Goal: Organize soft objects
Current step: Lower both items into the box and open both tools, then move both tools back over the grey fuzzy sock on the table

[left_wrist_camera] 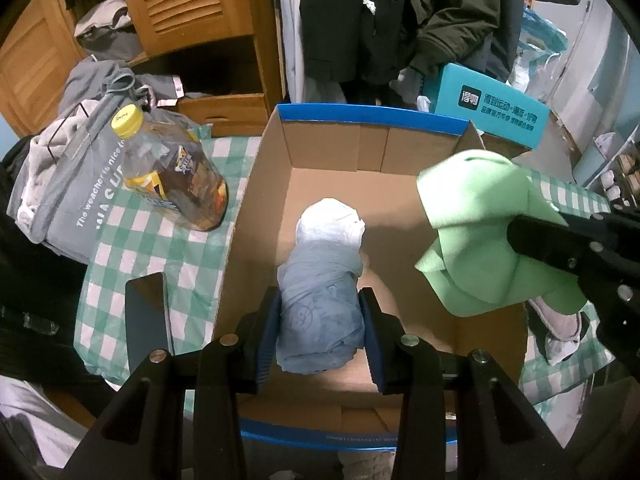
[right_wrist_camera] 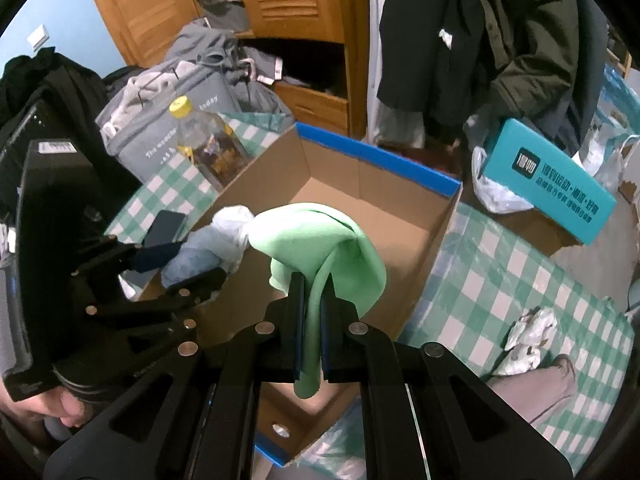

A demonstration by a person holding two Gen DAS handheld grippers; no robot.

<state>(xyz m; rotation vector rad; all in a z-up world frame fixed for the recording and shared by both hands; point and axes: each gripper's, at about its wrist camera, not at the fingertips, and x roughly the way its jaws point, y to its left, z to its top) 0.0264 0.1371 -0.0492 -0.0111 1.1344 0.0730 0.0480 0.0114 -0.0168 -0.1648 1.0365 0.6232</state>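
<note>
A rolled pale-blue and white cloth bundle (left_wrist_camera: 320, 292) sits between the fingers of my left gripper (left_wrist_camera: 320, 320), which is shut on it, inside an open cardboard box with a blue rim (left_wrist_camera: 372, 114). The bundle hangs low over the box floor. My right gripper (right_wrist_camera: 313, 304) is shut on a light green cloth (right_wrist_camera: 320, 240) and holds it over the same box (right_wrist_camera: 380, 160). In the left wrist view the green cloth (left_wrist_camera: 476, 240) hangs at the box's right side, held by the right gripper. In the right wrist view the left gripper (right_wrist_camera: 176, 264) holds the blue bundle (right_wrist_camera: 204, 248) at the left.
A yellow-capped bottle (left_wrist_camera: 172, 176), a grey fabric bag of clothes (left_wrist_camera: 68, 192) and a dark phone (left_wrist_camera: 146, 320) lie left of the box on the green checked tablecloth. A teal box (right_wrist_camera: 552, 192) stands back right. Crumpled white tissue (right_wrist_camera: 528, 336) lies at right. Wardrobe and hanging coats behind.
</note>
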